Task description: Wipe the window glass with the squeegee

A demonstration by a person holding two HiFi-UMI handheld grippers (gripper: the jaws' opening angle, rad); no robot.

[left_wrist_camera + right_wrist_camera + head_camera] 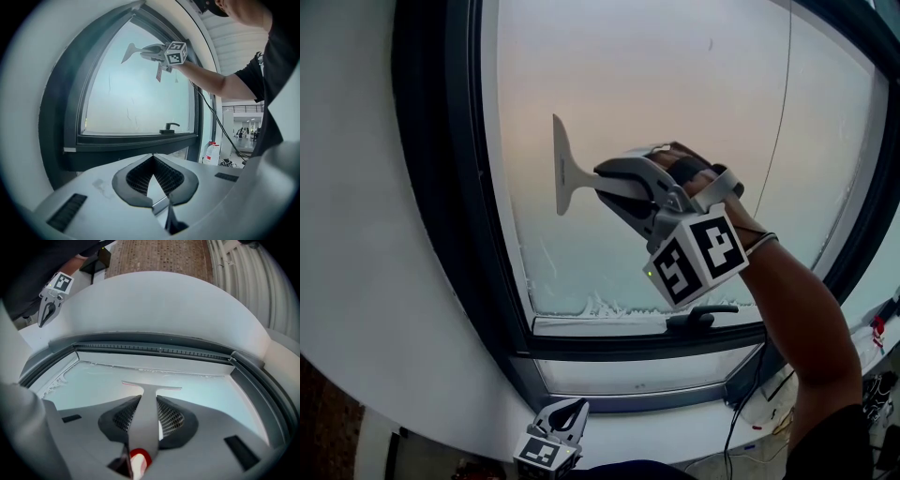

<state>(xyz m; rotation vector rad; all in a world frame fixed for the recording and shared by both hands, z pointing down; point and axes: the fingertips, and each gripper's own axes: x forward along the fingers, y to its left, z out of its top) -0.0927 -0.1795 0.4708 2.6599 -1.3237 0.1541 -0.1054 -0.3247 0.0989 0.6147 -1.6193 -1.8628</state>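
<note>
Grey plastic squeegee with a T-shaped blade (pixel 565 171) stands against the pale, misted window glass (pixel 675 84), left of the pane's middle in the head view, its blade upright there. White soapy streaks (pixel 600 305) line the bottom edge of the glass. A black lever handle (pixel 703 317) sits on the lower rail of the dark grey window frame (pixel 441 187), below the raised forearm (pixel 806 319). A thin dark cord (pixel 785 103) runs down the right part of the pane, well apart from the blade. Past the frame, a white plastic bottle with a red cap (pixel 212 153) stands on the floor.

The right gripper (pixel 614 180) pinches the squeegee's flat neck between its ribbed black pads. The blade lies just beyond the fingertips, crosswise to them, and a red end of the handle shows behind the pads. The left gripper (pixel 153 159) hangs low by the white sill, its jaws pressed together with nothing between them.
</note>
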